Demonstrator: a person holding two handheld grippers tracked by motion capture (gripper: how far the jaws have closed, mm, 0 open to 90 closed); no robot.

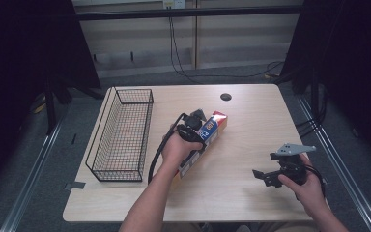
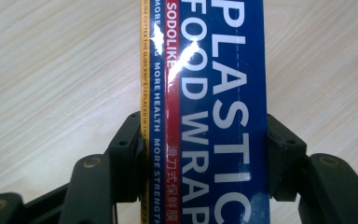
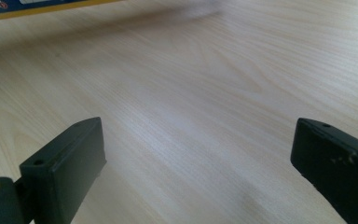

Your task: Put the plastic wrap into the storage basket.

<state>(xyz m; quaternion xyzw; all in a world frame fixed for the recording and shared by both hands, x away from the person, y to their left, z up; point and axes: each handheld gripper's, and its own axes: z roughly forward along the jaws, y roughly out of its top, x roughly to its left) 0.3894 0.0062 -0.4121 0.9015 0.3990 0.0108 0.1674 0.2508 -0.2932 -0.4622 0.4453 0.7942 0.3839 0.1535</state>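
A long blue, red and yellow box of plastic food wrap lies slantwise over the middle of the table, its far end near the centre. My left gripper is shut on the box, one jaw on each long side. In the left gripper view the food wrap box runs up between the two black pads, which press on both its sides above the wood. My right gripper stands open near the front right of the table, nothing between its jaws. The right gripper view catches an edge of the box at the top left.
A black wire basket stands on the left part of the wooden table, long side running front to back. A round cable hole is at the back centre. Cables hang behind the table.
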